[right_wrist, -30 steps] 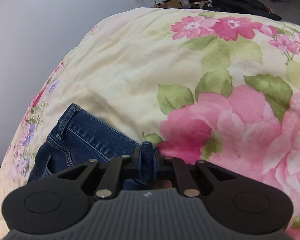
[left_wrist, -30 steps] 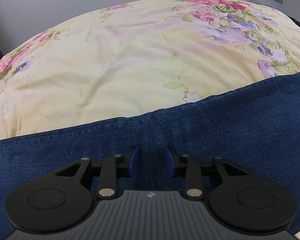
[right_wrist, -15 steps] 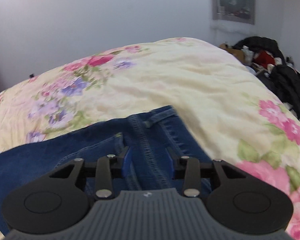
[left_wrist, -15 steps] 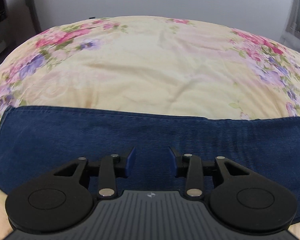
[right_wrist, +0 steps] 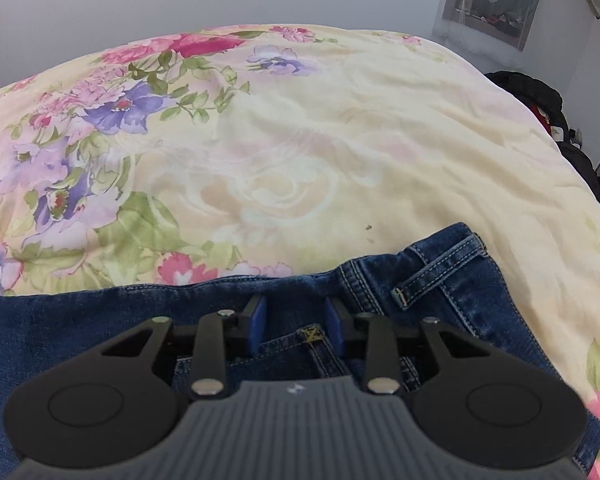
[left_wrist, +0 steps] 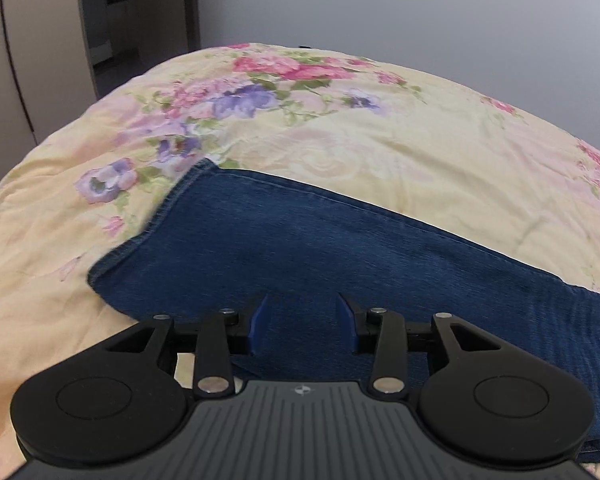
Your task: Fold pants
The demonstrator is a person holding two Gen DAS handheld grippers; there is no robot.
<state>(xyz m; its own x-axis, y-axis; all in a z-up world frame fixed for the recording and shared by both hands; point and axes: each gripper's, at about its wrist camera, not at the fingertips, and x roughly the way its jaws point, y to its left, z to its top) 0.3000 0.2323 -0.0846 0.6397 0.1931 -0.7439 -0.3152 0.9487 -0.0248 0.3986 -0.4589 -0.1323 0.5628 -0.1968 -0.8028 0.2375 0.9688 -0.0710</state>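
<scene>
Your left gripper [left_wrist: 303,320] and right gripper [right_wrist: 296,322] look alike: black linkage arms with silver rivets, round black discs, ribbed grey housing, blue-padded fingers [left_wrist: 257,322]

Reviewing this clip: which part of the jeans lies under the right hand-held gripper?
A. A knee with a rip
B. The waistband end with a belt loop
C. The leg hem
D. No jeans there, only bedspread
B: in the right wrist view the right hand-held gripper hangs over the jeans, with a stitched belt loop at the waistband.
</scene>
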